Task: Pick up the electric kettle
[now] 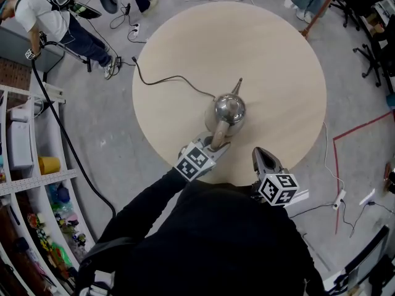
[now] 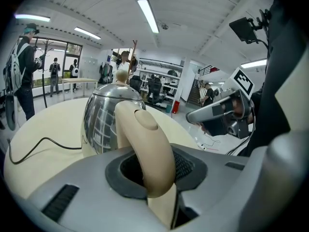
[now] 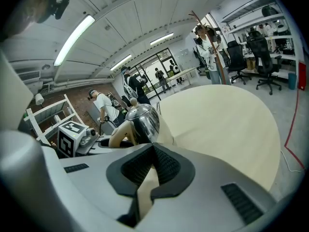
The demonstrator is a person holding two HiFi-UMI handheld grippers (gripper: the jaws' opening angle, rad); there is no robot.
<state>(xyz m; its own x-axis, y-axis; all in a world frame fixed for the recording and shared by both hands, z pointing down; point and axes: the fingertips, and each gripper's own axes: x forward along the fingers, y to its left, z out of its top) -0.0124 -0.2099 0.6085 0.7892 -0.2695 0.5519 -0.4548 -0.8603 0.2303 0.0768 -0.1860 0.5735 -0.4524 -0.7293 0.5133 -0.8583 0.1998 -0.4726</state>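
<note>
A polished steel electric kettle with a thin spout stands near the front of the round beige table. Its curved beige handle points toward me. My left gripper is shut on that handle; in the left gripper view the handle fills the gap between the dark pads, with the kettle body just beyond. Whether the kettle is clear of the table I cannot tell. My right gripper hovers at the table's front edge, right of the kettle, jaws shut and empty.
A black power cord snakes from the kettle across the table and off its left edge. A person stands at the upper left by white shelves. Cables and a red tape line lie on the floor at right.
</note>
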